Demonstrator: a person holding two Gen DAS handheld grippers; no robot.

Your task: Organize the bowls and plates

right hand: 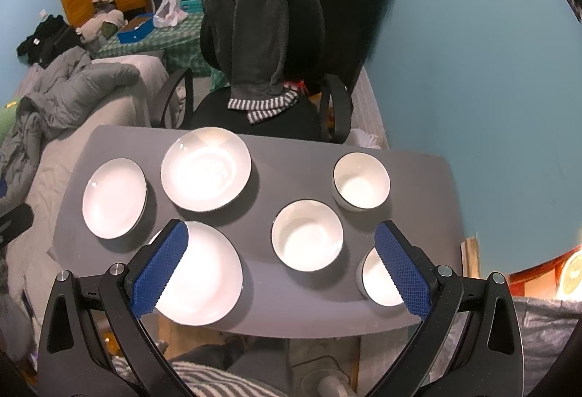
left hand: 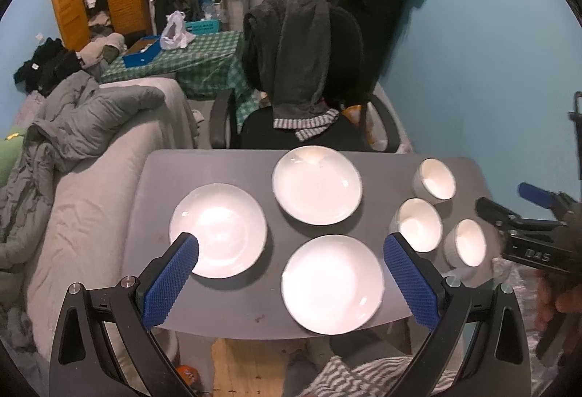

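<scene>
Plates: three white plates are sitting on the left half of the grey table [left hand: 152, 178], none stacked. Left plate [left hand: 218, 230], far plate [left hand: 317, 184], near plate [left hand: 333, 283] at the front edge, all apart from one another.
Bowls: three white bowls are lining the right side in a row running front to back: far bowl [right hand: 361, 181], middle bowl [right hand: 307, 234], near bowl [right hand: 382, 282]. All are upright, each standing alone, empty as far as the glare allows.
Left gripper [left hand: 291, 282]: hovering above the front edge over the plates, blue pads spread wide, holding nothing.
Right gripper [right hand: 282, 269]: hovering above the front of the table, fingers likewise spread wide and empty; middle bowl is showing between them, near bowl partly hidden behind the right pad.
Step in hand: judging from the layout, sorting is not yet begun; both tools are lining up over their own group, nothing gripped.
Next move: probably gripping one plate by its rim and setting it on another, and nesting one bowl into its neighbour. Plates are lying flat, so a pad has to get under or across a thin rim.
Risk: the near plate is overhanging the front edge, or close to it; a push could tip it off.
</scene>
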